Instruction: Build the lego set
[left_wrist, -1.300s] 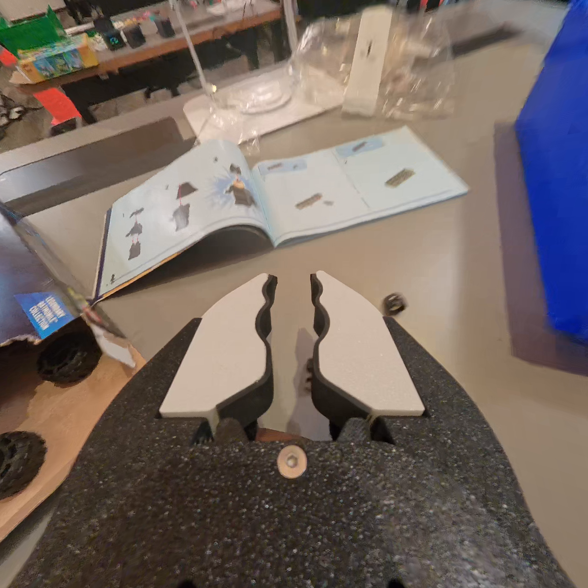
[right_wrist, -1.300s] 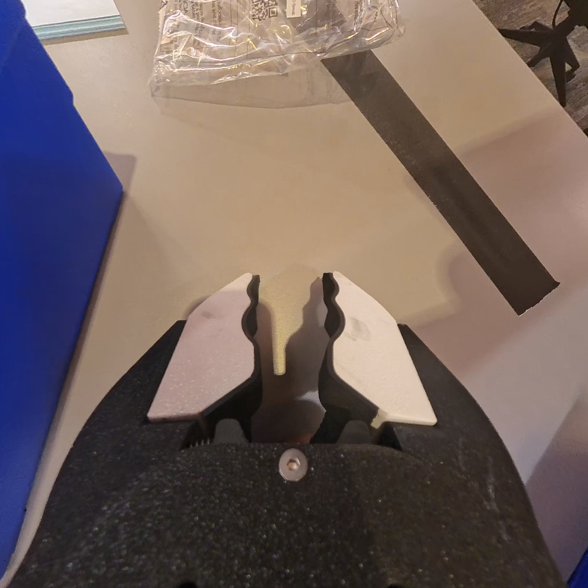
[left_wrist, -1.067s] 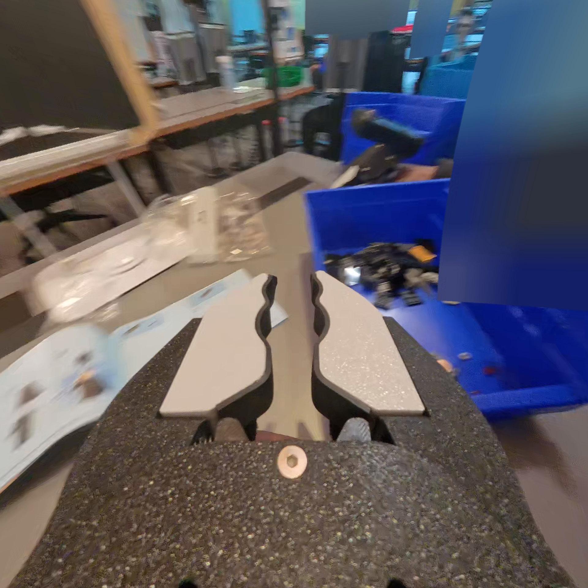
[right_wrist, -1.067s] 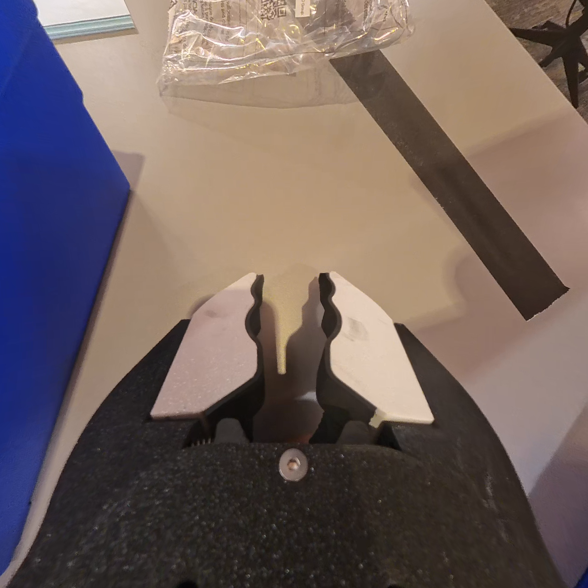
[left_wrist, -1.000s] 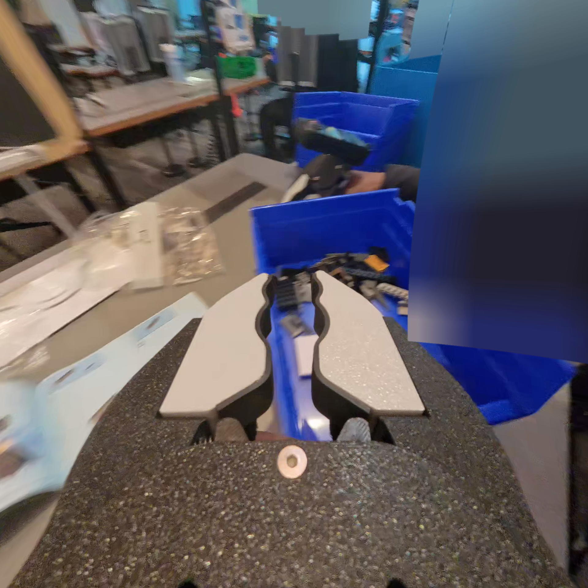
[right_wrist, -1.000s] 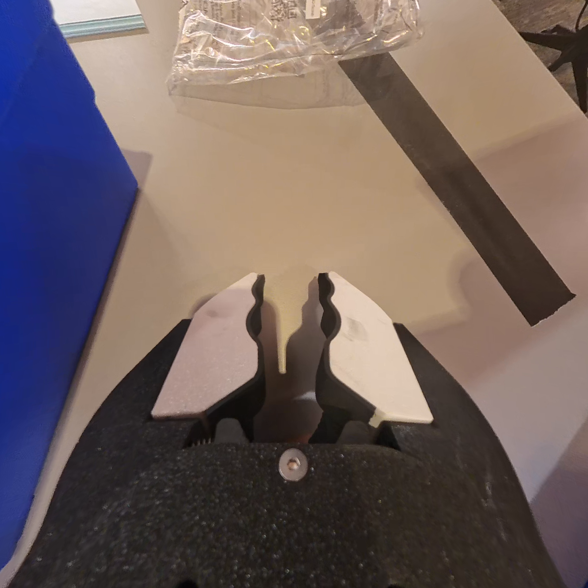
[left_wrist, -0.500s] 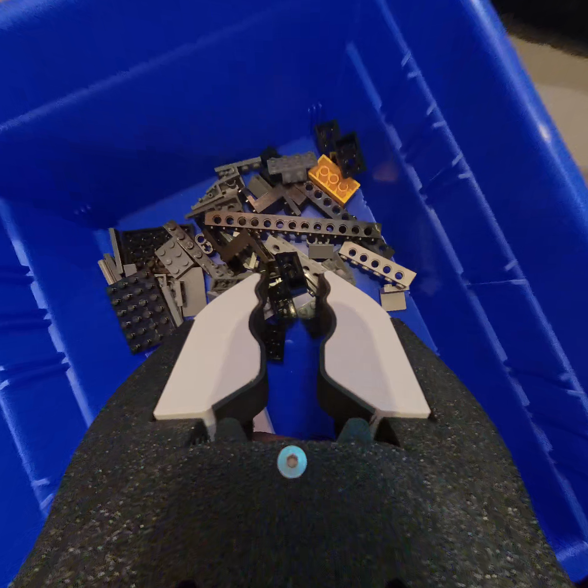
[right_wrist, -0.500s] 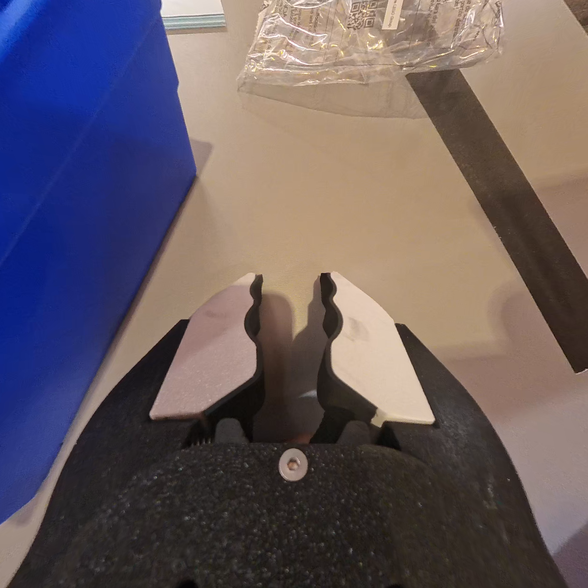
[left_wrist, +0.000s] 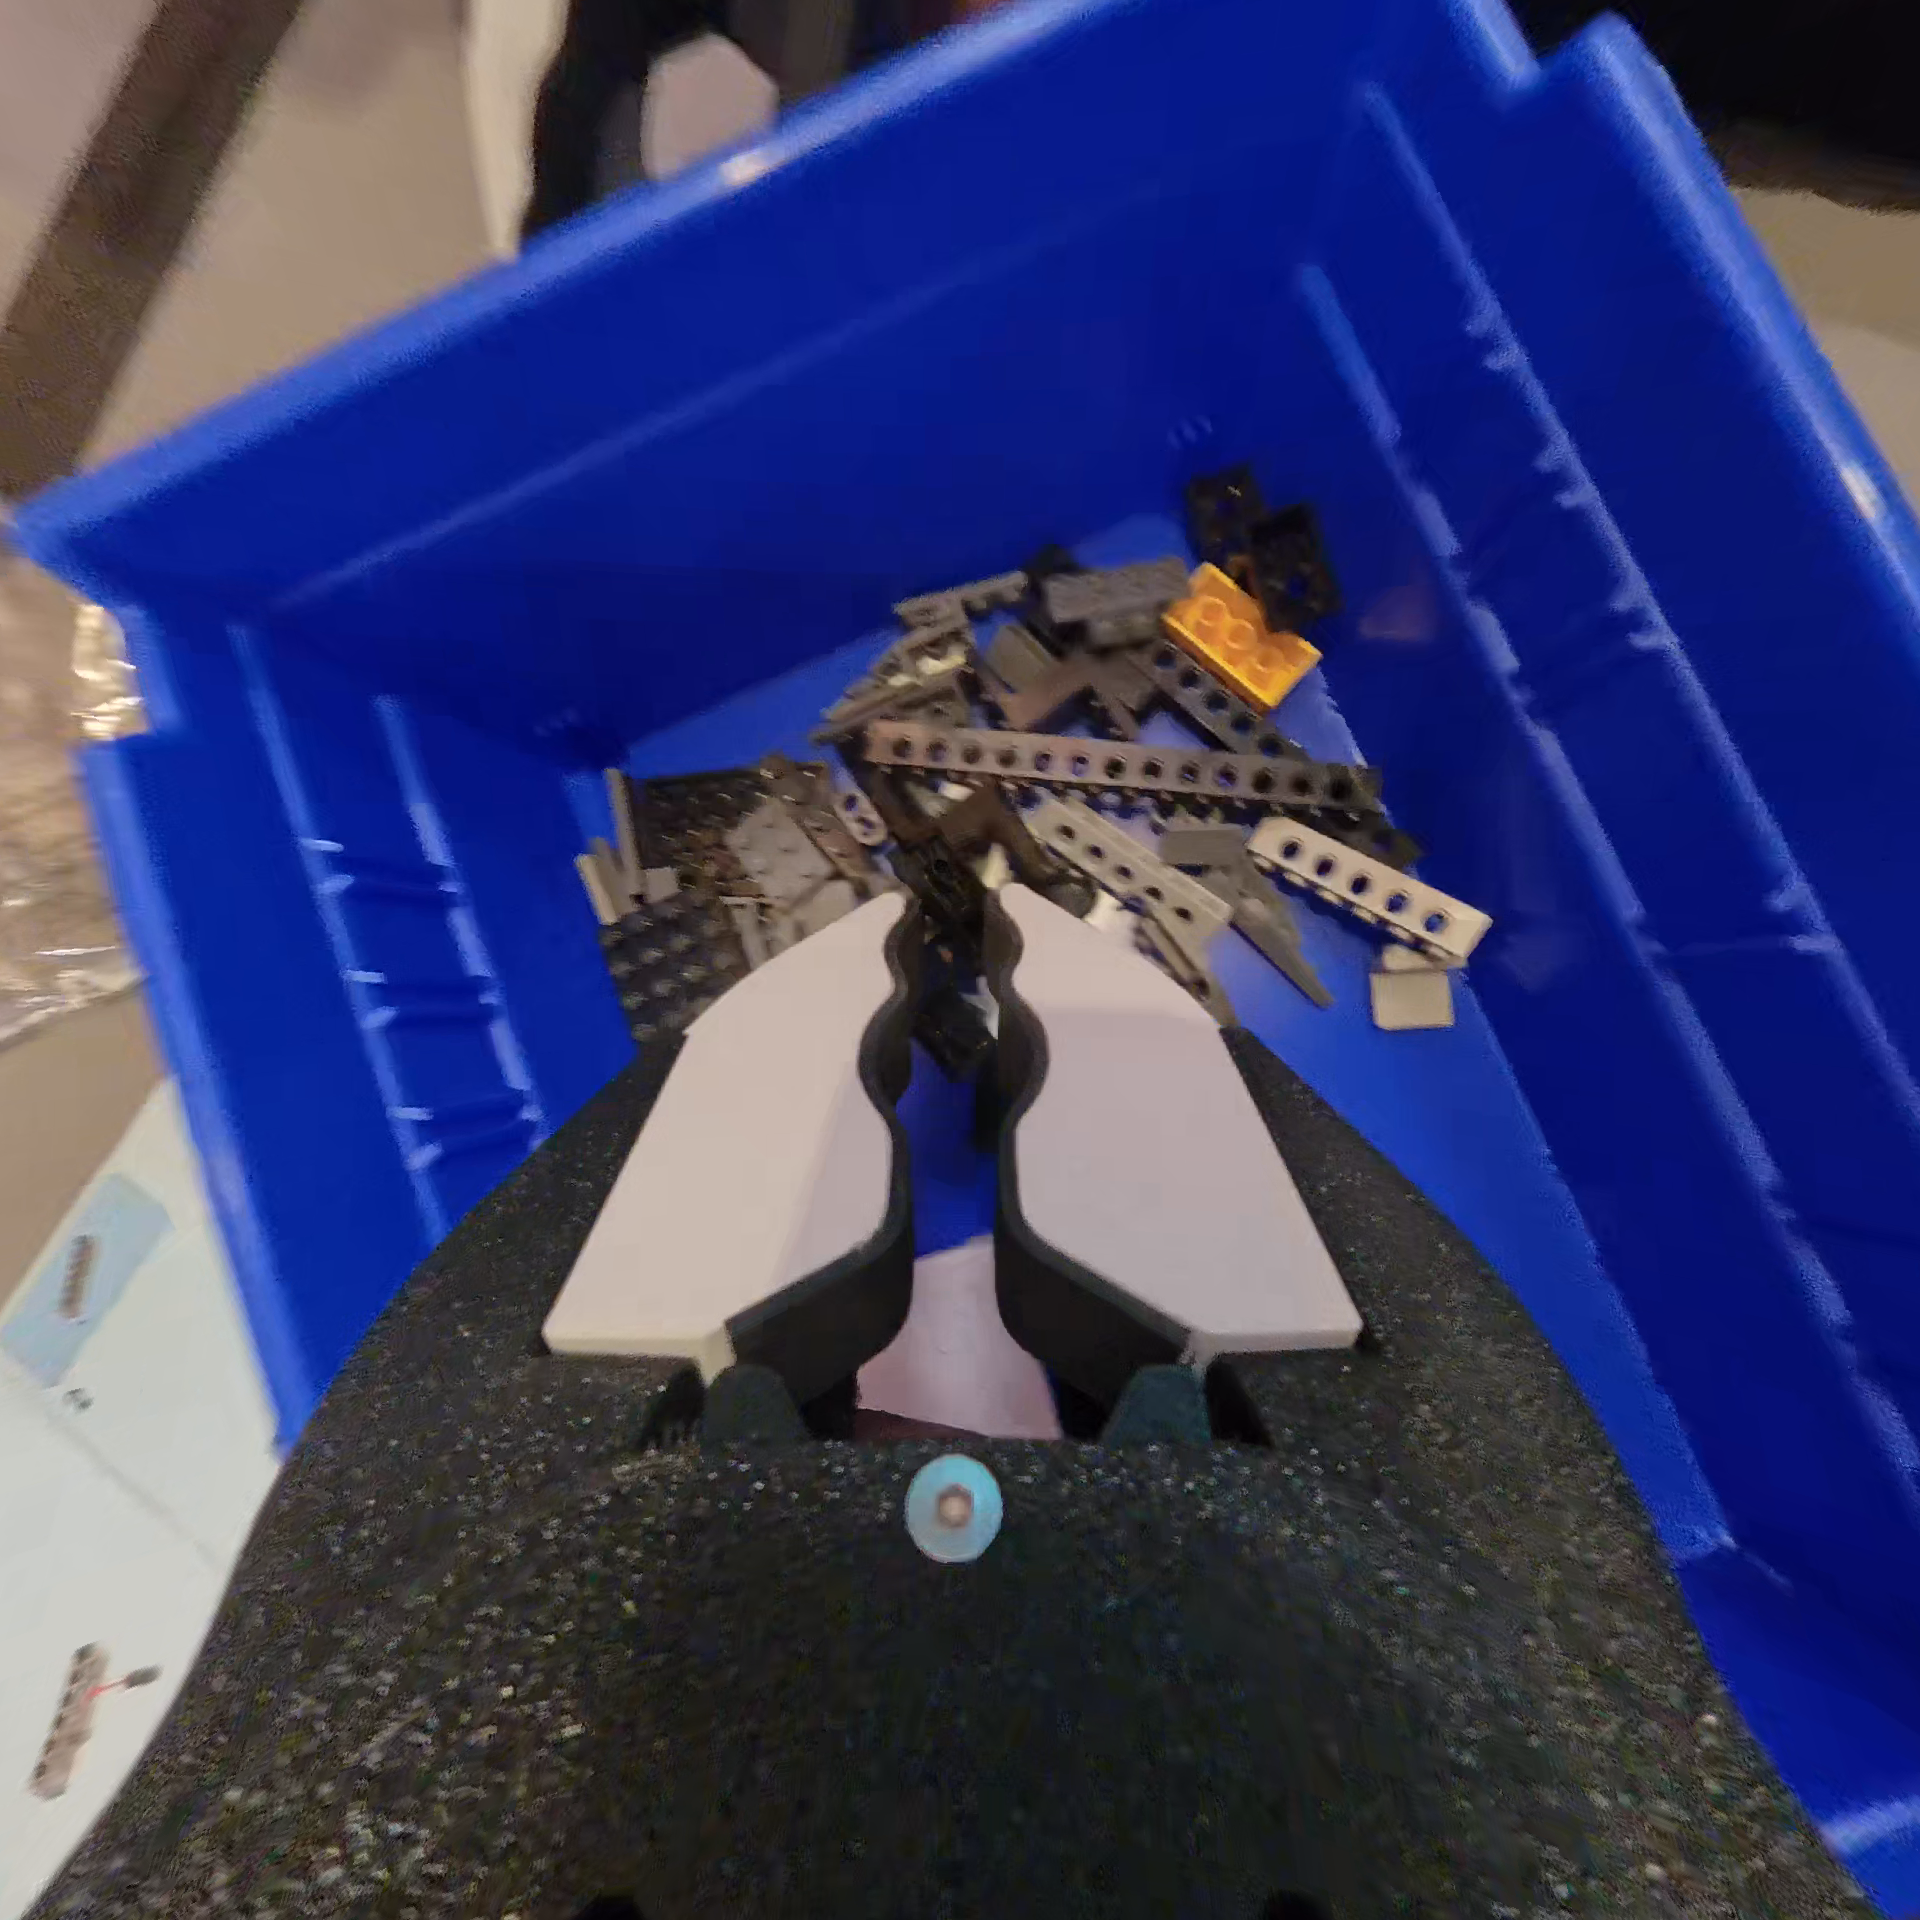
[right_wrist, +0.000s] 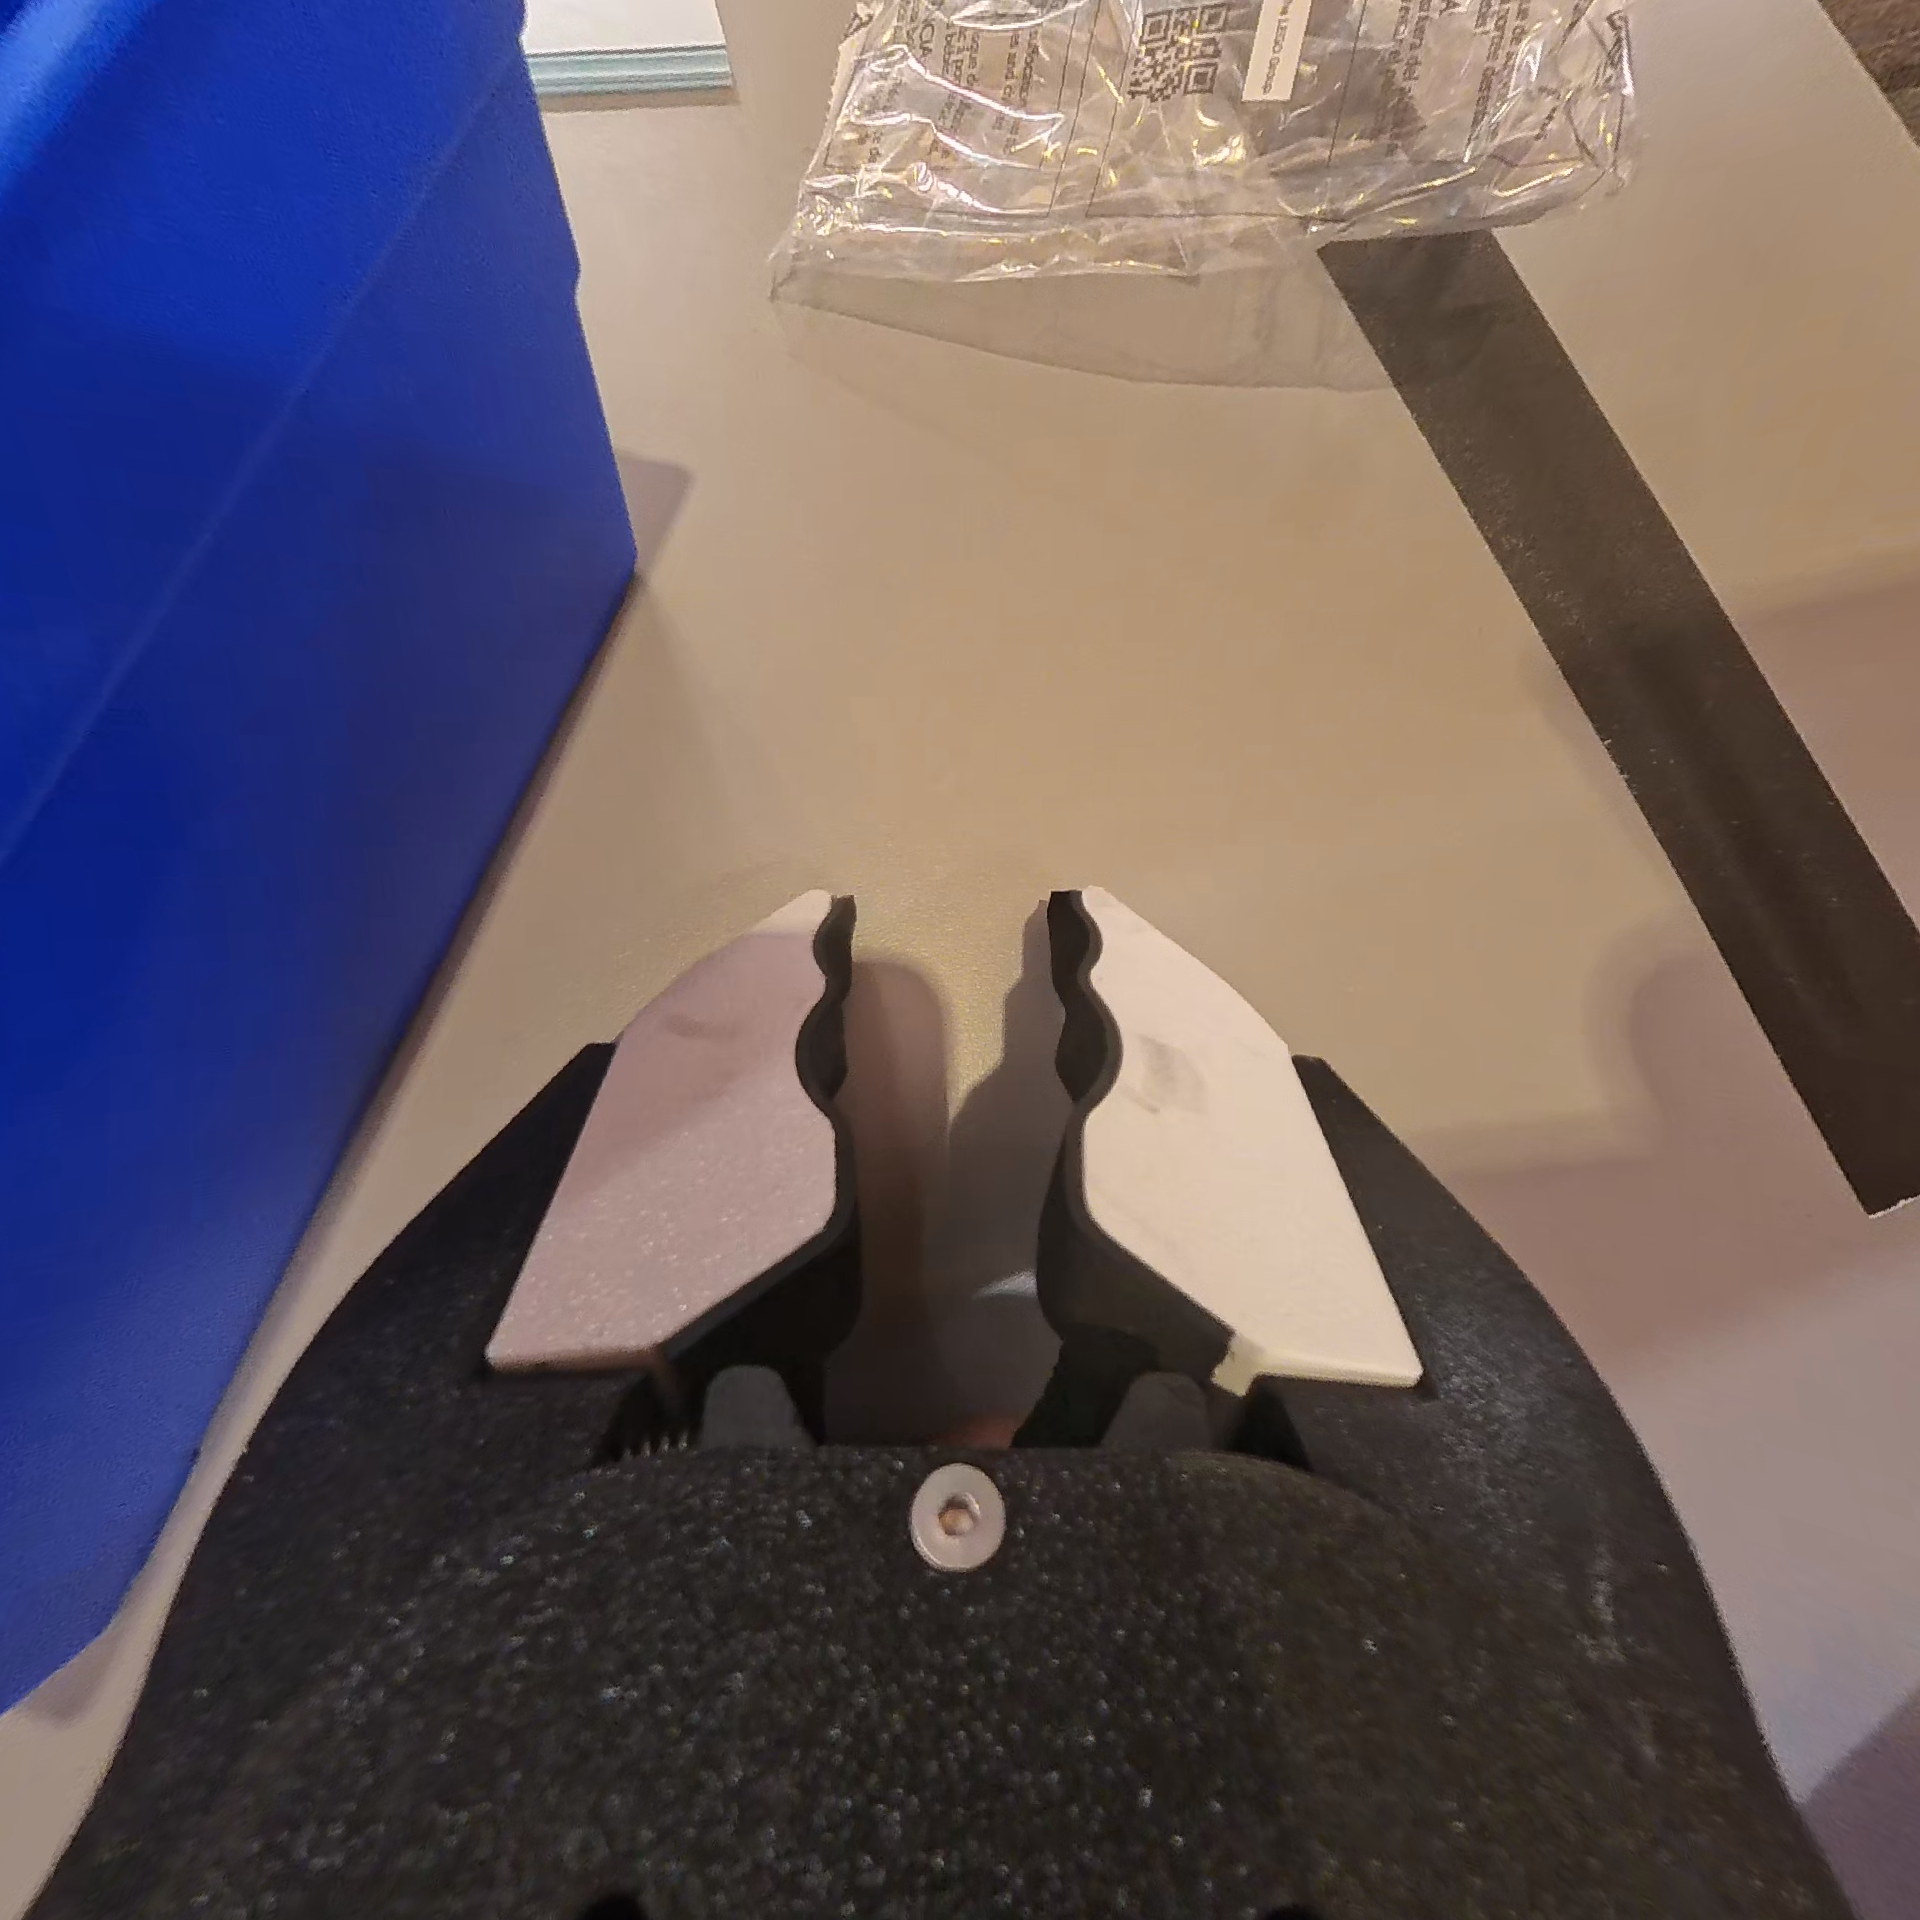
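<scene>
While the left gripper (left_wrist: 954, 914) is reaching into the big blue plastic bin (left_wrist: 727, 436), its two white fingers (left_wrist: 1122, 1091) are pinching a small black building piece (left_wrist: 951, 935) over the pile of grey and black bricks (left_wrist: 1091, 769). Beside the bin, the right gripper (right_wrist: 951, 914) is hanging spread and bare above the tan table (right_wrist: 1039, 623), near a crinkly clear plastic bag (right_wrist: 1143, 135).

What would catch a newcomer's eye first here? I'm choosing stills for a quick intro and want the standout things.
The big blue bin fills the left wrist view, with a heap of grey and black building pieces and one orange brick on its floor. The left gripper is closed on a black piece over that heap. The right gripper hangs open above the bare tan table.
</scene>
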